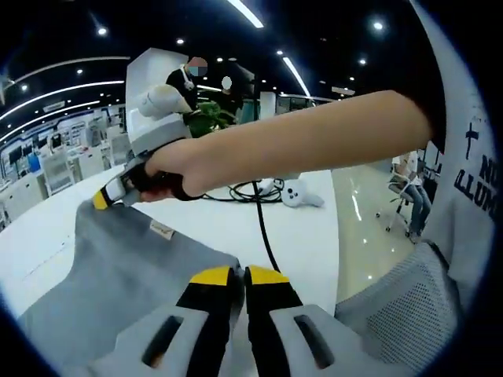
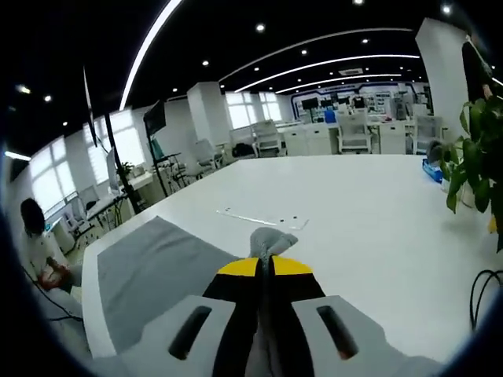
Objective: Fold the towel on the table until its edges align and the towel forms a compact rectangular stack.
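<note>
Grey terry towel [image 1: 118, 275] lies spread on the white bench [image 1: 314, 236], one edge lifted so it can be carried over for a fold. The left tool [image 1: 238, 276] has its yellow-tipped jaws closed on the near edge of the cloth, and the right tool [image 2: 264, 265] is clamped tight on a bunched corner [image 2: 269, 239] that pokes up between its jaws; it also appears in the left gripper view, held in the person's hand [image 1: 165, 169] at the far edge. The fabric looks soft and matte with a small sewn label [image 1: 161, 230]; a black cable [image 1: 263, 228] trails across the smooth bench
</note>
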`<state>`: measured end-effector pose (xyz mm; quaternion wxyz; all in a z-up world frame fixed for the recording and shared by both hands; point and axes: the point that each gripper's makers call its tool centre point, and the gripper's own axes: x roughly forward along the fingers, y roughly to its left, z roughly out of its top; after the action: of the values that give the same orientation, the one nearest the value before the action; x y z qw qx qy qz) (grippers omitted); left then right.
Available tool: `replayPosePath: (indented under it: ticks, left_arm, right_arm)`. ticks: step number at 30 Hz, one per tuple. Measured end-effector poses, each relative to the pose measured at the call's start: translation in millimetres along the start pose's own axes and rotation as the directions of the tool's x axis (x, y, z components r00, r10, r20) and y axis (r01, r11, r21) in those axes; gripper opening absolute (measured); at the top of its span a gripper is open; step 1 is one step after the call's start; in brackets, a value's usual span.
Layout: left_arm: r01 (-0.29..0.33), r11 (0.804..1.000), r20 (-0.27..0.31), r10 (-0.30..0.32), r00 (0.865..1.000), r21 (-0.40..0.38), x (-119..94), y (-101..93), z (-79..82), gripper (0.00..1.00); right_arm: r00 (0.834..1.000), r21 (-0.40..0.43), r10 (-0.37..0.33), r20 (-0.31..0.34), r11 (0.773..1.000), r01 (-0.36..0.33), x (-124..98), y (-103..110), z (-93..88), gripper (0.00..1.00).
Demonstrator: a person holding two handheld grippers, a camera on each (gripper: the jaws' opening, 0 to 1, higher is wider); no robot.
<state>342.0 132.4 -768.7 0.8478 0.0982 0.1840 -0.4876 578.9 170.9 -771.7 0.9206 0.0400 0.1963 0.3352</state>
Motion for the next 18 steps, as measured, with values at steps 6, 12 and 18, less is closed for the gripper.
replayPosePath:
  ticks: [6, 12, 18]
  left_arm:
    - [-0.043, 0.999, 0.031, 0.043, 0.999, -0.014, -24.9, 16.5, 11.9, 0.06]
    - [-0.065, 0.998, 0.043, 0.064, 0.997, 0.023, -47.5, 25.0, 20.6, 0.06]
    - [-0.081, 0.993, 0.051, 0.076, 0.996, 0.086, -70.9, 30.4, 24.0, 0.06]
  right_arm:
    - [0.998, 0.017, 0.027, 0.053, 0.999, -0.028, 3.0, 17.8, 22.3, 0.02]
    - [0.997, 0.013, 0.03, 0.065, 0.999, -0.031, 4.3, 34.3, 36.4, 0.02]
    - [0.997, 0.038, 0.021, 0.081, 0.999, -0.024, 7.7, 48.0, 47.0, 0.02]
